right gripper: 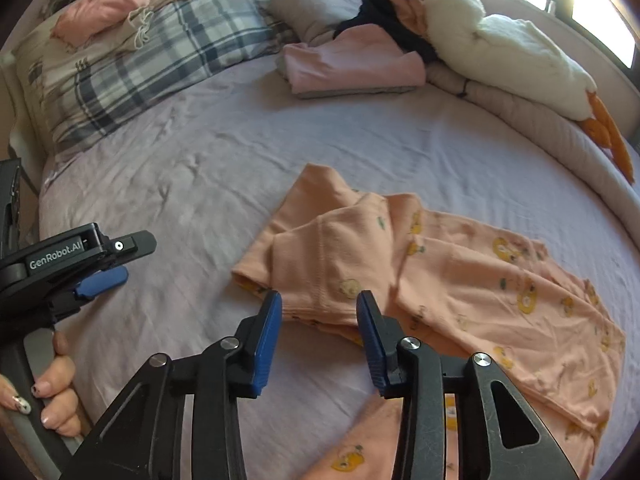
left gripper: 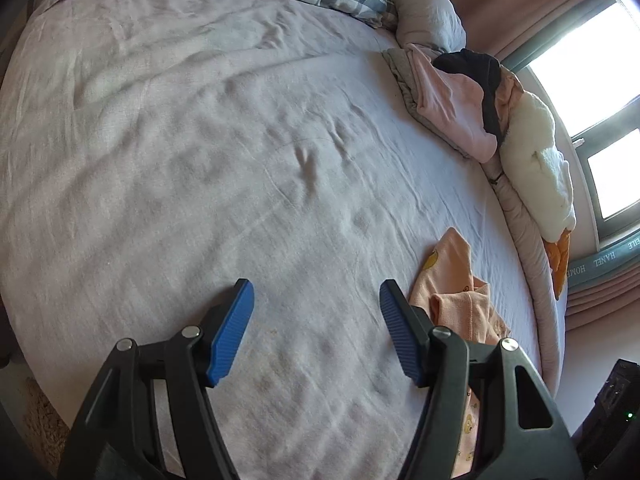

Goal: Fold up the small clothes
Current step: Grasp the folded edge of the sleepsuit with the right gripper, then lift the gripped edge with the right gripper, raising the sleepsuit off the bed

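Note:
A small peach garment [right gripper: 440,272] with yellow cartoon prints lies partly folded and rumpled on the lilac bed sheet [right gripper: 224,168]. My right gripper [right gripper: 318,332] is open and empty, hovering just in front of the garment's near folded edge. My left gripper [left gripper: 316,328] is open and empty over bare sheet, with the garment [left gripper: 452,284] just to its right. The left gripper [right gripper: 100,276] also shows in the right wrist view at the left, held by a hand.
A pile of folded pink and grey clothes [right gripper: 352,64] with a dark item sits at the far side. A white goose plush [right gripper: 516,56] lies along the bed's right edge. Plaid pillows [right gripper: 168,48] with folded clothes on top are at the head.

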The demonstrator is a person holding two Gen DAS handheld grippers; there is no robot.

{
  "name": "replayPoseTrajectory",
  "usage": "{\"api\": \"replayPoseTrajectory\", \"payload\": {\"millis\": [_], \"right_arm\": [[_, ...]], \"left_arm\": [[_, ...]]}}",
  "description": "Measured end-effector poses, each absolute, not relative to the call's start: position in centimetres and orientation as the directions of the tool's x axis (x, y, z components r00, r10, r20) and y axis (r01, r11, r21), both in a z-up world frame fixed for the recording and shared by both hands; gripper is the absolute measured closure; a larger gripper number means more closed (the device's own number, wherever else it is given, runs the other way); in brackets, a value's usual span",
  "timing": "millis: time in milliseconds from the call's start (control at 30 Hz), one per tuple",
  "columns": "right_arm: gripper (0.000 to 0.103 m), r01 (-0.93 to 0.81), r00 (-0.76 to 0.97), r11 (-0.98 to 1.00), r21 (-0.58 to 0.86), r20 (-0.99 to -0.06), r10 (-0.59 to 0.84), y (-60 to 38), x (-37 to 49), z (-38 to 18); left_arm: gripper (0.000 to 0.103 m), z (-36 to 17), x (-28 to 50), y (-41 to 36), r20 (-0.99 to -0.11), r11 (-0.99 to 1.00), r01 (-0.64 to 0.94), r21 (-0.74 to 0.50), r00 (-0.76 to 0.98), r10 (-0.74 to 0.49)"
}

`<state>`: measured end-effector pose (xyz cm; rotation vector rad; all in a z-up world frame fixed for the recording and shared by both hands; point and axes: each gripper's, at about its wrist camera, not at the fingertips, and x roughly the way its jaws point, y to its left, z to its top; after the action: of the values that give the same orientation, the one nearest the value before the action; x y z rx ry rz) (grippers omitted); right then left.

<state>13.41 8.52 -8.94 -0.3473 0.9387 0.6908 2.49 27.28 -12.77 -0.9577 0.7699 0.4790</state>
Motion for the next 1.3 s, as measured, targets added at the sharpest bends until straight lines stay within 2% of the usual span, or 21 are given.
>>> {"api": "replayPoseTrajectory", "payload": {"millis": [300, 500, 567, 633, 733, 967, 1167, 1300], "right_arm": [[0.062, -0.655, 0.419, 0.751, -0.078, -0.865, 0.275, 10.4, 14.2, -11.7], [0.062, -0.657, 0.402, 0.753, -0.039, -0.863, 0.307, 9.8, 14.6, -11.8], [0.069, -0.649, 0.402, 0.760, -0.035, -0.864, 0.303, 9.7, 14.8, -12.0], [0.091, -0.635, 0.419, 0.771, -0.043, -0.857, 0.298, 9.2, 15.1, -11.8], [0.095, -0.605, 0.383, 0.792, 0.083, -0.842, 0.381, 7.5, 15.9, -10.7], [0.095, -0.488, 0.367, 0.802, 0.345, -0.752, 0.547, 2.1, 17.4, -7.1], [0.095, -0.374, 0.391, 0.828, 0.419, -0.738, 0.550, -1.6, 18.3, -8.0], [0.095, -0.291, 0.397, 0.858, 0.424, -0.762, 0.511, -3.8, 18.6, -9.5]], "left_arm": [[0.039, -12.9, 2.3, 27.6, -0.756, 0.489, -0.666, -0.563, 0.654, 0.022], [0.039, -13.1, 2.4, 27.6, -0.755, 0.491, -0.663, -0.565, 0.656, 0.017], [0.039, -13.1, 2.5, 27.5, -0.754, 0.492, -0.661, -0.566, 0.657, 0.016], [0.039, -13.1, 2.5, 27.4, -0.755, 0.494, -0.661, -0.565, 0.656, 0.014], [0.039, -13.1, 2.6, 27.4, -0.756, 0.498, -0.659, -0.563, 0.655, 0.012], [0.039, -13.2, 2.8, 27.1, -0.756, 0.507, -0.654, -0.562, 0.655, 0.006], [0.039, -13.2, 3.1, 26.8, -0.757, 0.516, -0.648, -0.560, 0.654, -0.001], [0.039, -13.2, 3.3, 26.6, -0.759, 0.527, -0.644, -0.555, 0.651, -0.005]]}}
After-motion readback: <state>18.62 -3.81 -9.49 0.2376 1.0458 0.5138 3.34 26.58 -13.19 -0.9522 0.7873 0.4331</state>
